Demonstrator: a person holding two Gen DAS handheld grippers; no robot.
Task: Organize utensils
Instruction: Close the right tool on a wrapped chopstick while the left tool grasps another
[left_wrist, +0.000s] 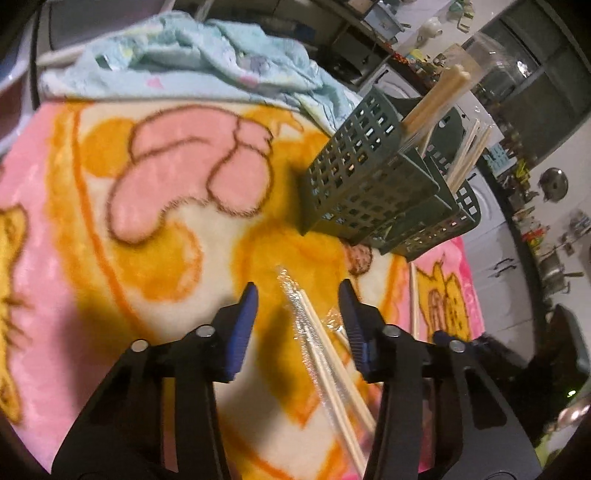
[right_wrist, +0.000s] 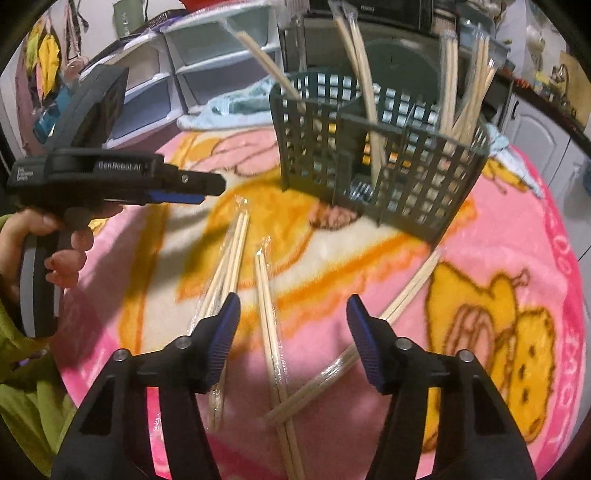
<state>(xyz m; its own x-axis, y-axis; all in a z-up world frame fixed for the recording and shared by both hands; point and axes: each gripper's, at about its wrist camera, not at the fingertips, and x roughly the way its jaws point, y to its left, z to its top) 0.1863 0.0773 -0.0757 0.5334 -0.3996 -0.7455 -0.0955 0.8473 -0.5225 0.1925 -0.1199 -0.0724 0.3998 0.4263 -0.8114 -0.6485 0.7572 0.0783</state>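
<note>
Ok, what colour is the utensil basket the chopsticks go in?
Dark grey-green, with a square grid of holes in its walls. The basket shows best in the right wrist view.

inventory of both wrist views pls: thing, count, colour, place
Grey-green plastic lattice utensil basket: one, on the blanket, far centre.
Wrapped pale wooden chopstick pairs standing in the basket: several, exact count unclear.
Wrapped pale wooden chopstick pairs lying loose: four visible, on the blanket before the basket; two cross.
Pink and orange cartoon fleece blanket: one, covers the surface.
Light blue crumpled cloth: one, behind the blanket.
White drawer unit: one, background left.
Left gripper: black, blue pads, open over one loose pair.
Right gripper: same, open above a loose pair.
Hand: one, holding the left gripper's handle.
</note>
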